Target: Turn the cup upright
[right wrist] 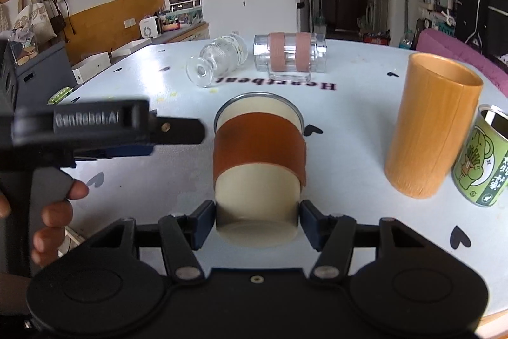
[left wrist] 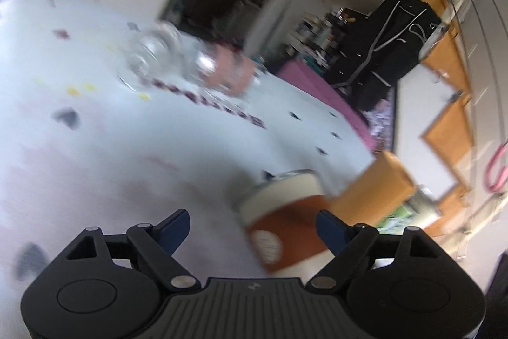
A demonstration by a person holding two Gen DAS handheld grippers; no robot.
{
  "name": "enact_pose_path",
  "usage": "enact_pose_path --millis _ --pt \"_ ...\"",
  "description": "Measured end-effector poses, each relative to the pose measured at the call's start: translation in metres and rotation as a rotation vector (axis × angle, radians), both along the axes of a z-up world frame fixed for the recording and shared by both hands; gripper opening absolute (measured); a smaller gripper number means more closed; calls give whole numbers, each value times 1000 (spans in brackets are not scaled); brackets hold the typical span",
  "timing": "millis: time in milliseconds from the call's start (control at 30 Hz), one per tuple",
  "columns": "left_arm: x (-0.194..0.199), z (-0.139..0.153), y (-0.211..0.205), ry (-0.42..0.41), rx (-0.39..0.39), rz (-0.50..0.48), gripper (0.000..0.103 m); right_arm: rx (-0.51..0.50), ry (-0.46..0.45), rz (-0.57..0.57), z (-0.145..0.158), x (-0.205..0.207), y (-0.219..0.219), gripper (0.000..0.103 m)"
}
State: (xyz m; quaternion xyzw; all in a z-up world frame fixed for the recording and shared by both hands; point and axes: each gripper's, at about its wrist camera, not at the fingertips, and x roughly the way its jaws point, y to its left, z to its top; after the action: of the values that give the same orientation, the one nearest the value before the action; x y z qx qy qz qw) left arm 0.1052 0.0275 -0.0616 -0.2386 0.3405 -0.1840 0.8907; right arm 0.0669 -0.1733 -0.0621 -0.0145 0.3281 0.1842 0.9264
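The cream cup with a brown leather sleeve (right wrist: 257,161) lies on its side on the white bench (right wrist: 349,123), its long axis running toward twelve o'clock, steel-rimmed mouth pointing away and base nearest the camera. The right tool (right wrist: 257,223) clamps that base between its blue pads (right wrist: 203,221). The left tool (left wrist: 252,226) sits with its jaws spread wide, gripping nothing, at nine o'clock of the cup. Five vessels are counted: this cup, one toppled clear stemmed glass (right wrist: 219,59), one clear jar with two pink bands (right wrist: 290,56) on its side, one upright orange cylinder cup (right wrist: 431,123) and one green printed tin (right wrist: 482,161).
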Motion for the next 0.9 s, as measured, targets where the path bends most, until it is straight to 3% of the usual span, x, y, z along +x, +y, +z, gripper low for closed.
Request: enact_pose_path --millis 100,200,333,467,667,900 --pt "16 -1 -7 67 -82 -30 84 -7 -20 -1 -1 -3 2 60" --pt "31 -6 -16 127 -94 -12 84 -4 -29 -2 -3 -4 2 60" --pt "48 -19 -18 216 -188 -10 84 9 -28 -2 -3 -3 -2 59" --pt "60 -28 -19 253 -221 2 84 5 -34 3 -5 -5 -2 59" --pt "59 -24 -23 193 -169 -10 83 -1 -43 16 -6 -6 -2 59" --pt "21 18 -35 -107 -16 -85 83 3 -81 34 -8 -4 -3 59"
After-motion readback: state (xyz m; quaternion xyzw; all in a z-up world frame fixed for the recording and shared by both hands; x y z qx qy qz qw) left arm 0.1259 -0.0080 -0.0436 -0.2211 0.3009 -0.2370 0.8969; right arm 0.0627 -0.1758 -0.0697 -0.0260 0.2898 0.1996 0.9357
